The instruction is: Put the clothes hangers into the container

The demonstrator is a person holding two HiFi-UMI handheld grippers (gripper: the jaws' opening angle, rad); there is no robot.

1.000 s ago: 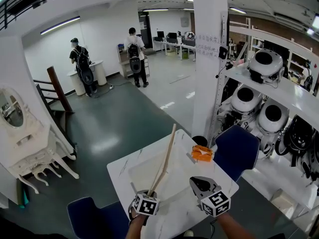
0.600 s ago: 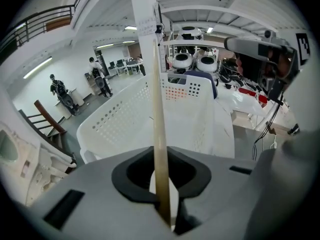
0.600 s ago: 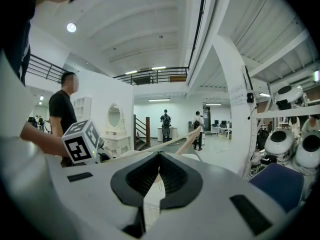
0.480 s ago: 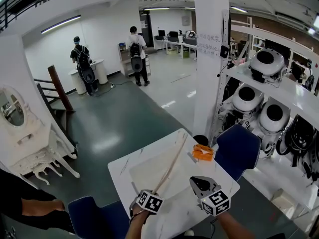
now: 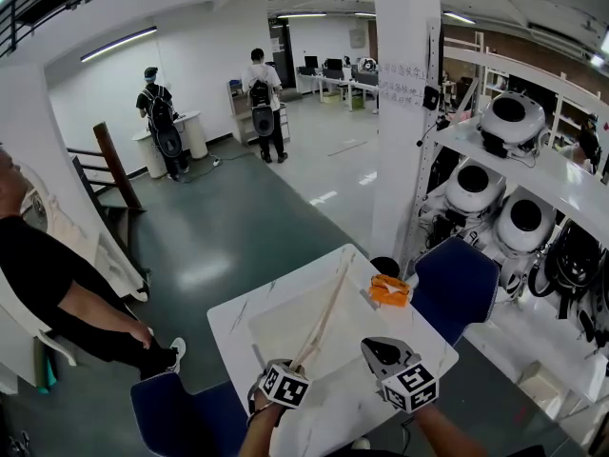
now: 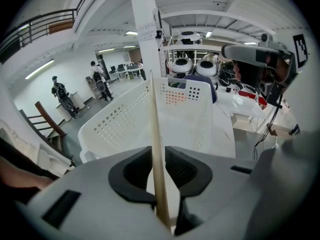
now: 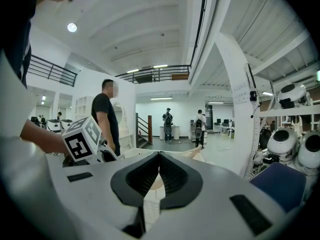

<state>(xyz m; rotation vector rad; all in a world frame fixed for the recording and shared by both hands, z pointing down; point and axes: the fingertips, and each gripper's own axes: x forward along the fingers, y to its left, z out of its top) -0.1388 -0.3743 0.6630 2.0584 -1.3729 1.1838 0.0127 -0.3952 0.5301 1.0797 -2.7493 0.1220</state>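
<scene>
A long pale wooden hanger [image 5: 324, 317] lies slanted over the white perforated basket [image 5: 262, 320] on the white table. My left gripper [image 5: 299, 366] is shut on the hanger's near end, at the basket's near rim. In the left gripper view the wood [image 6: 156, 154] runs up between the closed jaws of the left gripper [image 6: 159, 158], with the basket [image 6: 125, 124] straight ahead. My right gripper [image 5: 383, 354] hovers over the table right of the basket, shut and holding nothing. In the right gripper view the jaws of the right gripper [image 7: 159, 156] meet, and the hanger's far end [image 7: 197, 153] shows beyond them.
An orange object [image 5: 388, 291] lies on the table's far right corner. Blue chairs stand at the right [image 5: 455, 288] and near left [image 5: 186, 417]. A person in black [image 5: 57, 293] stands on the floor at the left. A white pillar [image 5: 400, 112] and shelves with white robot heads [image 5: 509, 122] rise behind.
The hanger has tipped from steeply raised to lower over the basket, its far end swinging right. A person has walked into view at the left. The right gripper has hardly moved.
</scene>
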